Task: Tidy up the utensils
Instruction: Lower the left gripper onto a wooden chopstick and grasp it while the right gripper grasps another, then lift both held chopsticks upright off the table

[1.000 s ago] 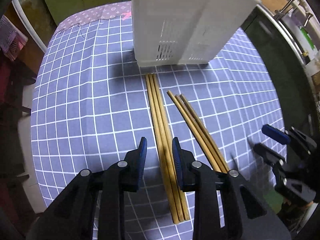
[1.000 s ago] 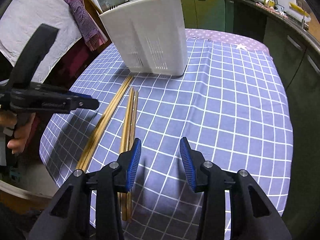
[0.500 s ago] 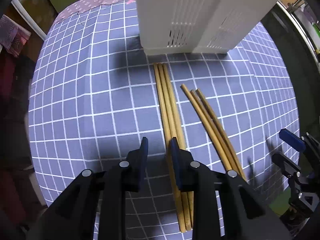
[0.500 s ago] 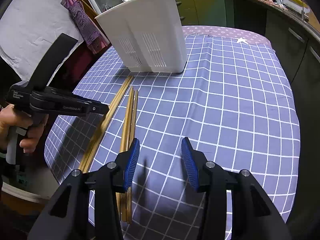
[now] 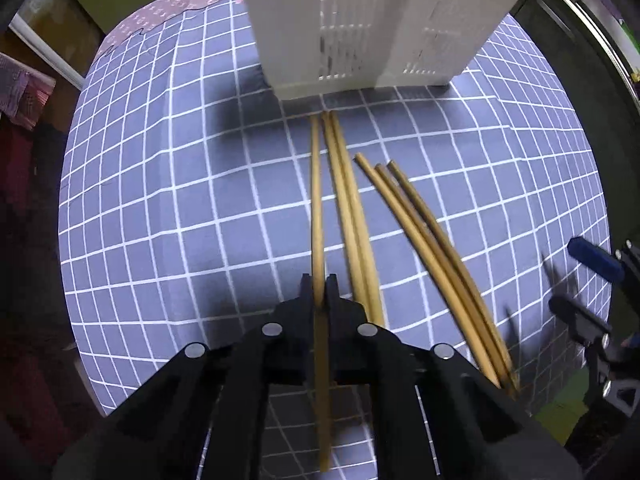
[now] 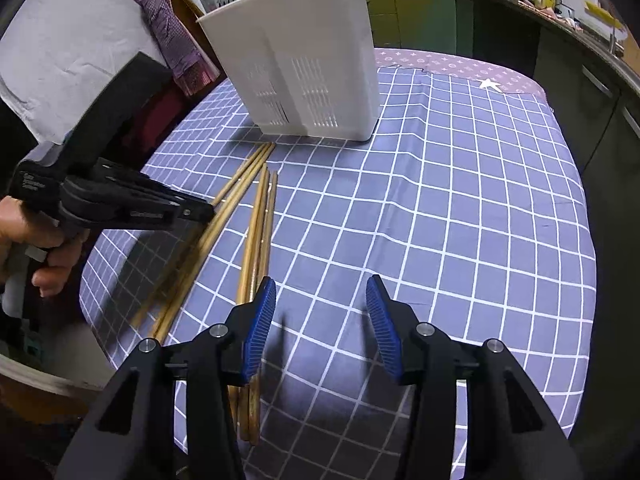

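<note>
Left wrist view: the left gripper (image 5: 319,292) has its two black fingers pressed together on one wooden chopstick (image 5: 317,216). This chopstick runs straight ahead between the fingers, its long axis in line with them, and its far tip points at the base of the white slotted utensil holder (image 5: 360,20) standing upright at the far side of the table. Just to its right, two more chopsticks (image 5: 350,216) lie together on the checked tablecloth (image 5: 160,200), nearly parallel to it. Further right, a second bundle of three chopsticks (image 5: 424,232) lies at a slant, its near ends toward the right gripper.

Right wrist view: the right gripper (image 6: 320,320) hovers over bare cloth with its blue-padded fingers wide apart, holding nothing. The slanted bundle lies just left of its left finger, long axis running away toward the holder. The left gripper is the nearer one to the holder, judging by both views.

Small white lettering on the left gripper's body is too blurred to read. No other writing is legible.
</note>
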`<state>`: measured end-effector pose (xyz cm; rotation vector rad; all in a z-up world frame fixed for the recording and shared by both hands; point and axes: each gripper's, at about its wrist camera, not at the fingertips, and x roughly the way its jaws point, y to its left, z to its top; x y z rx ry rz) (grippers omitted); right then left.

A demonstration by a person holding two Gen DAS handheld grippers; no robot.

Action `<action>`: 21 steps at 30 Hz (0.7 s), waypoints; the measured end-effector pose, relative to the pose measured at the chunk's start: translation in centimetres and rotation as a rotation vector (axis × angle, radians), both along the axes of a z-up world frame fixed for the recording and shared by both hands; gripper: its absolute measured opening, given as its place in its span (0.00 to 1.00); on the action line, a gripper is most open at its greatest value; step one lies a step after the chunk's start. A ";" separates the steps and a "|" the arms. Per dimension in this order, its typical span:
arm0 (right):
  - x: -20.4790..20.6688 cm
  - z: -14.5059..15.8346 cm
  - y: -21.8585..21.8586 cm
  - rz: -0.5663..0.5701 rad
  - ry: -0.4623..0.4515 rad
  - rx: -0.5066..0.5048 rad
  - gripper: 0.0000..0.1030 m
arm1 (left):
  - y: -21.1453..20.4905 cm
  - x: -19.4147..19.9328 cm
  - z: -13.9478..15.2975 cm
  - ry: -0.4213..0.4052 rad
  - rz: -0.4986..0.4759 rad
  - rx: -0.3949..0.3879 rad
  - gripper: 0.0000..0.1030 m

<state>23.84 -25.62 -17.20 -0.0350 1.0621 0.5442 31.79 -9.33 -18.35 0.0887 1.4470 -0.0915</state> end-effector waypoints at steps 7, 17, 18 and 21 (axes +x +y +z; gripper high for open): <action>2.0 -0.5 1.8 0.046 0.062 -0.026 0.25 | 2.8 -1.6 1.4 -0.093 0.026 -0.005 0.06; 4.4 -1.5 7.7 0.140 0.127 -0.125 0.12 | 5.6 -5.3 6.6 -0.288 0.008 -0.043 0.06; 4.6 -1.7 8.1 0.146 0.131 -0.141 0.12 | 5.7 -5.6 7.0 -0.300 0.006 -0.047 0.06; 4.9 -2.2 8.9 0.152 0.144 -0.178 0.12 | 5.8 -6.6 7.3 -0.320 -0.004 -0.056 0.06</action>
